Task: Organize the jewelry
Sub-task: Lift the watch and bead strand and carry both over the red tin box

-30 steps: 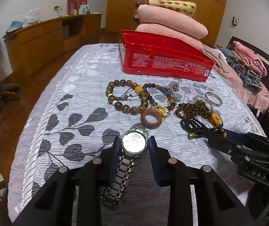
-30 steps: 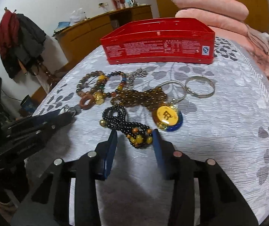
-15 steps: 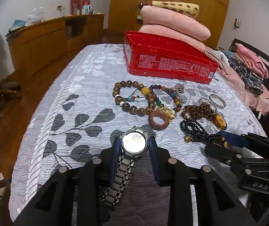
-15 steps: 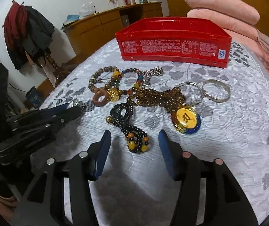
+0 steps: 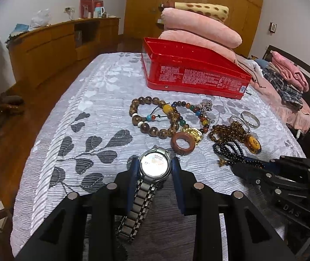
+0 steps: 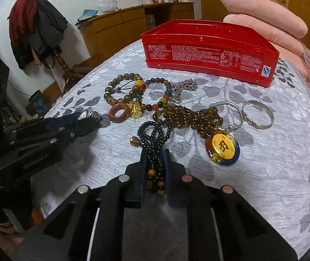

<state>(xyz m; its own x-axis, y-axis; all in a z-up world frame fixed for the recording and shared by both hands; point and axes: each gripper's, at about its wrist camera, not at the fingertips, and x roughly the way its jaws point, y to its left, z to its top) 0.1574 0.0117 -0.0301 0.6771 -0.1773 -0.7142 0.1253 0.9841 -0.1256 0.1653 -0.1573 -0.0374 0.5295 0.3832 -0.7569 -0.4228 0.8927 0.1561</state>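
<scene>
Black beads (image 6: 153, 152) sit clamped in the right hand-held gripper (image 6: 154, 158); the left hand-held gripper (image 5: 154, 169) grips a watch (image 5: 154, 167).

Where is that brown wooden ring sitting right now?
In the left wrist view, the wooden ring lies flat on the bedspread, just beyond the watch, touching the gold charm and near the big-bead bracelet.

Red tin (image 5: 196, 76), leaf-patterned grey bedspread (image 5: 85, 117)
</scene>
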